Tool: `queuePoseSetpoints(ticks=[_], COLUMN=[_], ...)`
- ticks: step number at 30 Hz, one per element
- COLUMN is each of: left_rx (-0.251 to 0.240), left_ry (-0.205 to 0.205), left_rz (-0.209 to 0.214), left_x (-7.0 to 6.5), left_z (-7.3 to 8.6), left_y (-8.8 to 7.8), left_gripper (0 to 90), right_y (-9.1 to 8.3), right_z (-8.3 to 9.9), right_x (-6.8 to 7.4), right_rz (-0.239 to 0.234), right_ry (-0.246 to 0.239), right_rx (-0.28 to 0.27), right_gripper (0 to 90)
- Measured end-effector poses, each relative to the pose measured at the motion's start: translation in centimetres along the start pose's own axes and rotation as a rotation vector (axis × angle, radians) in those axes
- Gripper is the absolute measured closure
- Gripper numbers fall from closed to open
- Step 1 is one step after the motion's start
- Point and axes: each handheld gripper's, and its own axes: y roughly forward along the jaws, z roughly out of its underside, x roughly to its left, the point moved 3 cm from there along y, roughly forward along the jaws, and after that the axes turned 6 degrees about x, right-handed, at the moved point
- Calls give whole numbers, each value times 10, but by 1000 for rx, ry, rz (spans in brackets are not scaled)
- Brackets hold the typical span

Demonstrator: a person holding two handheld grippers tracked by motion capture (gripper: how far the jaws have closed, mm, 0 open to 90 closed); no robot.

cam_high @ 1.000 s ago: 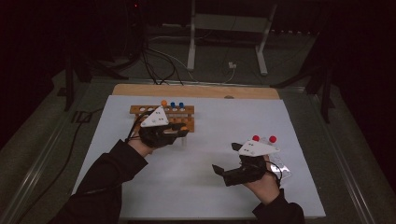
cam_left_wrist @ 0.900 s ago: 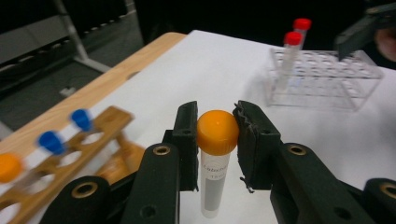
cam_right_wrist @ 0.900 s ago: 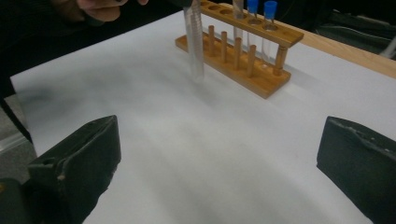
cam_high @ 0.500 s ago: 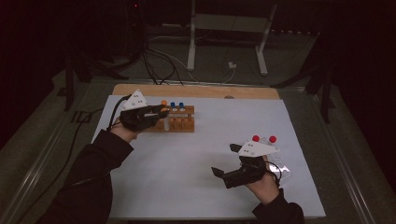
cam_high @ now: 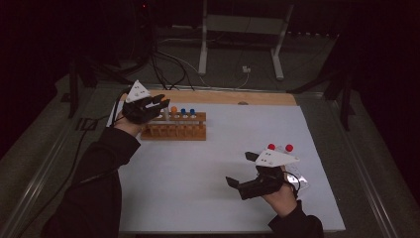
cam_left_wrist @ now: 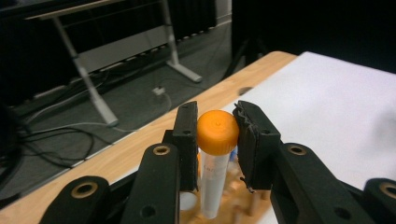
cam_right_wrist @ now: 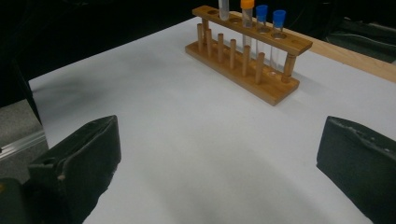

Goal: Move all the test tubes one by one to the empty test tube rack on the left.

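Observation:
A wooden tube rack stands at the far left of the white mat. My left gripper hovers over the rack's left end, shut on the orange cap of a clear tube. That tube hangs upright, and its lower end reaches a hole in the rack. Beside it in the rack stand another orange-capped tube and two blue-capped tubes. My right gripper rests low at the near right, open wide with only bare mat between its pads.
Two red-capped tubes lie on the mat just beyond my right hand, next to a clear plastic piece. A wooden board runs along the mat's far edge. Past it are the floor, cables and a metal stand.
My left hand has moved left and away from me, from in front of the rack to above its left end, rising a little. The right hand has stayed put.

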Motion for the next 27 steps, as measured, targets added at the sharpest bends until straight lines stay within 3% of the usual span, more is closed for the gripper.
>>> queuePoseSetpoints(ticks=[3,9,12,27], left_rx=[-10,8,16,106], left_ry=[-13,-36,-62,-74], left_rz=[-34,-62,-53,-36], left_x=[6,14,16,10], left_z=[-2,5,11,44], left_y=[5,19,25,52], left_gripper=[719,719,719,719], right_y=[0,-2,-3,-5], right_z=[1,1,1,2], right_x=[-1,-3,-4,-6], right_rz=[1,4,4,-2], right_ry=[6,11,11,20], right_rx=[1,-6,-8,-15], right_gripper=[0,0,0,0])
